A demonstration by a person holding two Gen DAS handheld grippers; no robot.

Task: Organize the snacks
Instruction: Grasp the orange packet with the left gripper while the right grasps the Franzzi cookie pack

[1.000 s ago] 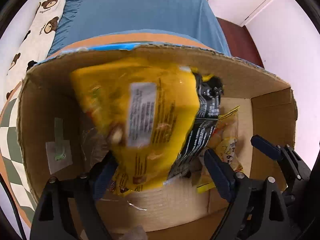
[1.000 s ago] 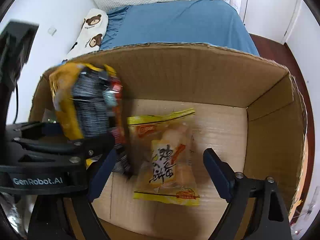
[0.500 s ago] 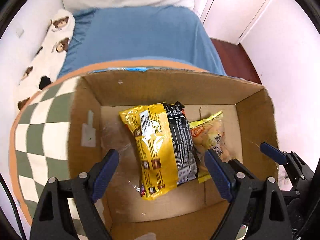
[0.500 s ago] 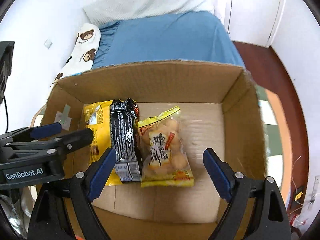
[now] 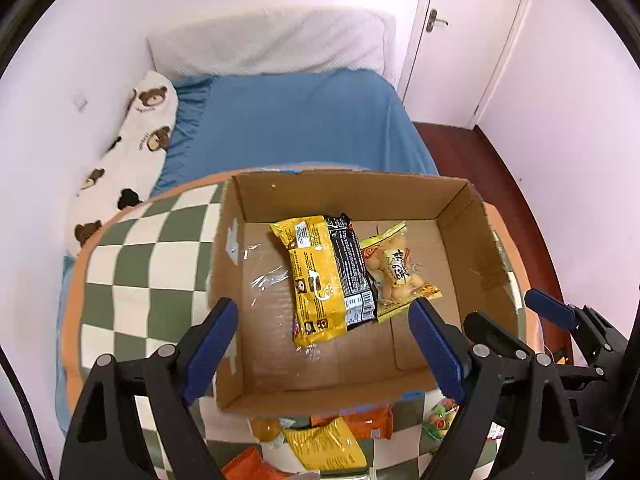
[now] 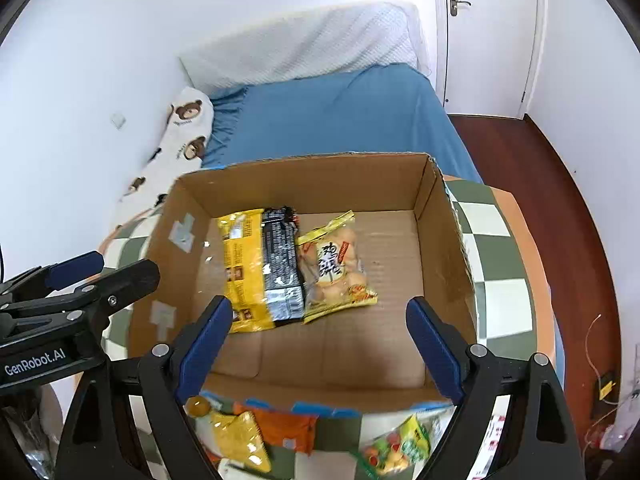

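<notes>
An open cardboard box sits on a round table with a green and white checked cloth. Flat on its floor lie a yellow and black snack pack and, to its right, a clear yellow-edged bag of round snacks. My left gripper hangs open above the box's near edge with nothing between its fingers. My right gripper is open and empty too, above the near wall. The right gripper's fingers show at the right of the left wrist view.
Loose snacks lie on the cloth in front of the box: a yellow bag, an orange pack and a bag of coloured sweets. Behind the table are a blue bed, a bear-print pillow and a white door.
The yellow and black pack left my left gripper and dropped flat onto the box floor. Both grippers have risen and pulled back, so the whole box and the loose snacks now show.
</notes>
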